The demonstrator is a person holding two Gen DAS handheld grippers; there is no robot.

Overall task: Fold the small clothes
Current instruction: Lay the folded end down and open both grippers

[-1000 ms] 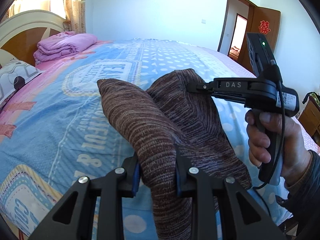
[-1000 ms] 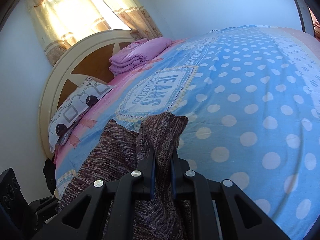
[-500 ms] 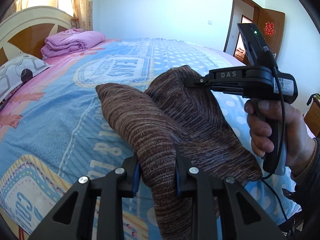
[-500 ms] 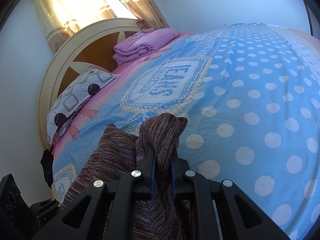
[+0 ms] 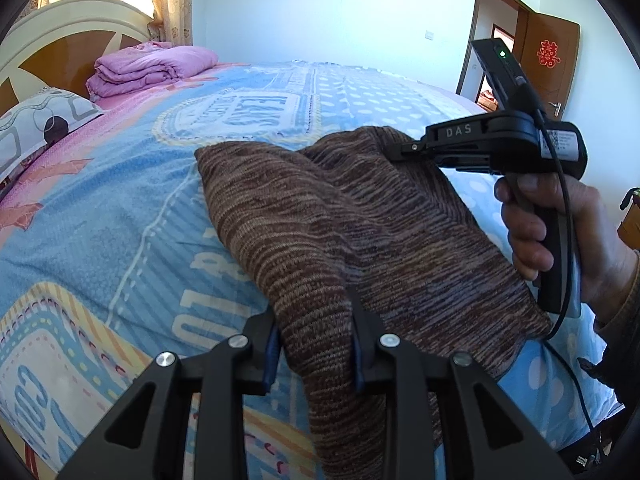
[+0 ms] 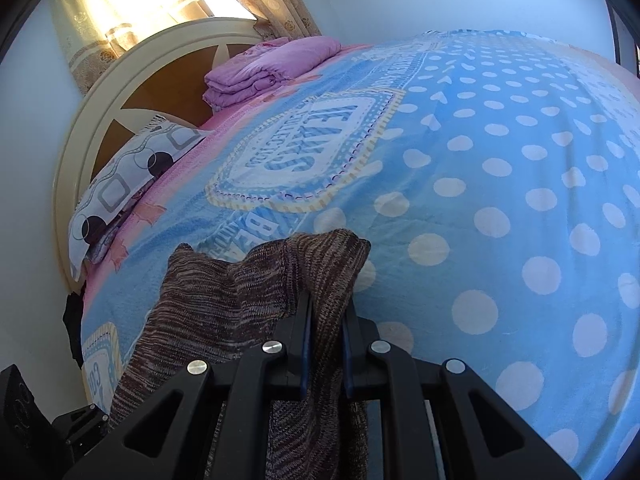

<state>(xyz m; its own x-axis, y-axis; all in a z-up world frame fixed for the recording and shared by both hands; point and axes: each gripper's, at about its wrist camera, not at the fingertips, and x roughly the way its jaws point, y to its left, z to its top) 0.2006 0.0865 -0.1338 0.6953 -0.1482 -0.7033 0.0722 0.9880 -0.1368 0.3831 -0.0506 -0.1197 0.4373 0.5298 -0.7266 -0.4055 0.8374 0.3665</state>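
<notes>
- Your left gripper (image 5: 314, 346) has its jaws closed on a thick fold of the brown knit garment (image 5: 360, 232); the cloth fills the gap between the blue pads and hangs down below them.
- Ahead of those jaws the garment rises in a hump, with one corner jutting out to the front left over the blue bedspread (image 5: 120, 208).
- Your right gripper (image 6: 325, 342) has its jaws nearly together, clamped on a thinner fold of the same garment; a bunched corner stands up just beyond the fingertips.
- From the left wrist view, your right gripper grips the garment's far right edge, and your hand (image 5: 560, 236) wraps its handle.
- Well beyond both sets of jaws, a folded pink quilt (image 5: 148, 66) and a patterned pillow (image 6: 128, 184) lie by the headboard (image 6: 132, 76).
</notes>
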